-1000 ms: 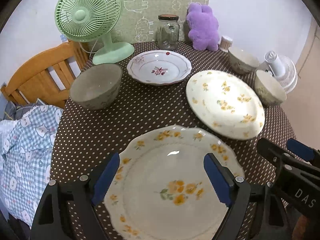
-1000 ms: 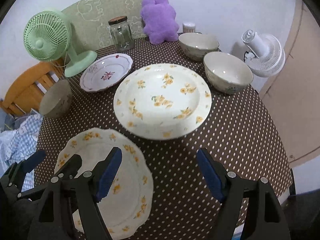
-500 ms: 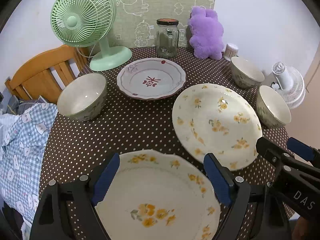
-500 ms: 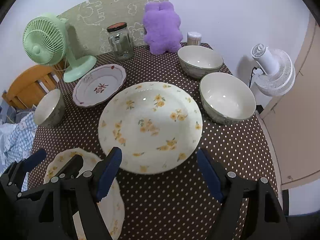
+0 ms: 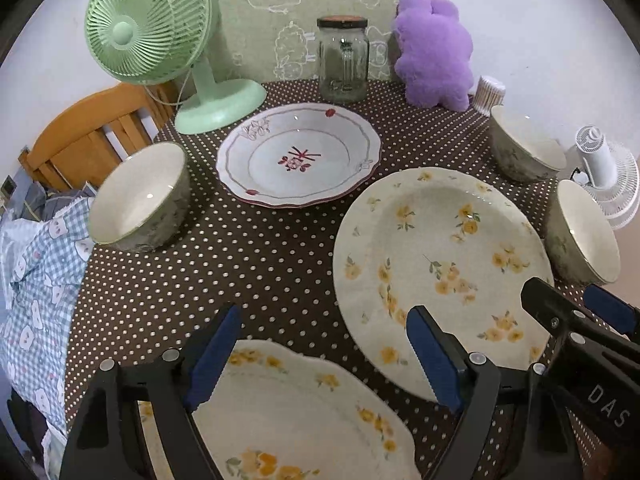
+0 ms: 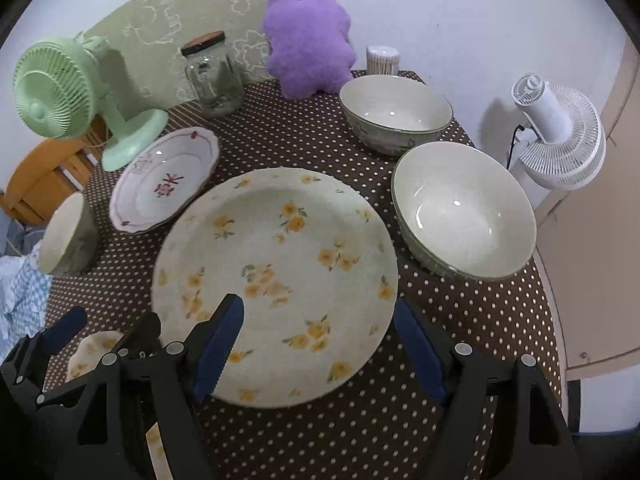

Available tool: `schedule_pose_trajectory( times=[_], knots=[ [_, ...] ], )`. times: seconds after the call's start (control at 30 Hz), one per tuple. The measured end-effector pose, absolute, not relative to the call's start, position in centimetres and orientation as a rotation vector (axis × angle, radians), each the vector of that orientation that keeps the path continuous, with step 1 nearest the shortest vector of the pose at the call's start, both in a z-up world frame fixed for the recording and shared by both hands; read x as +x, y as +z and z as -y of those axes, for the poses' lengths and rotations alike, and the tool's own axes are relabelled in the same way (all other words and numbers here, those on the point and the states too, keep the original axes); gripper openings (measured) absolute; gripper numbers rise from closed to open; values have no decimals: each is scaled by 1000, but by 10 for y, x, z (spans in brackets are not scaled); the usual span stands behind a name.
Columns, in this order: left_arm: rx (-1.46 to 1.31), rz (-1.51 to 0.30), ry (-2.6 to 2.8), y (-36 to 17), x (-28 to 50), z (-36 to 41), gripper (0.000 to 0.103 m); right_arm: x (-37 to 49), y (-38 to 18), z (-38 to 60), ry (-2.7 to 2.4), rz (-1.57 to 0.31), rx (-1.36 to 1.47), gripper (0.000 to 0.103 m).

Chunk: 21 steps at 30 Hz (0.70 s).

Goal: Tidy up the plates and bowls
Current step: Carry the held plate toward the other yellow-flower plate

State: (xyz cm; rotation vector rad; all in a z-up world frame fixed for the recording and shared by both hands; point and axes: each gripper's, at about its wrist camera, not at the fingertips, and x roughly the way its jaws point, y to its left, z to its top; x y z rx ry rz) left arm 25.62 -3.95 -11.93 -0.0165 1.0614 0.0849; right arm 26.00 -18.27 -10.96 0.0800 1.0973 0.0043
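Left wrist view: left gripper [image 5: 322, 350] spread wide, nothing between the jaws, poised above the near scalloped cream plate with yellow flowers [image 5: 304, 412], likely lining up a rim pickup. Round yellow-flowered cream plate [image 5: 436, 264] lies flat just right; white scalloped plate with red flower [image 5: 298, 160] further back; grey-green ceramic bowl [image 5: 140, 198] at the left table edge. Nothing stacked yet.

Right wrist view: right gripper [image 6: 320, 348] also wide, empty, over the round plate's near rim, probably because that plate is its target. Two cream bowls [image 6: 464, 208] [image 6: 394, 114] sit apart on the brown polka-dot tablecloth [image 6: 472, 320].
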Motion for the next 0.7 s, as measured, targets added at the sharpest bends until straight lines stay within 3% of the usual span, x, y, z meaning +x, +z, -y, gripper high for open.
schedule_pose_trajectory(
  times=[0.7],
  knots=[
    [3,-1117,59,-158,317,51,77,298,-162,198,-60,-1191,100,77]
  ],
)
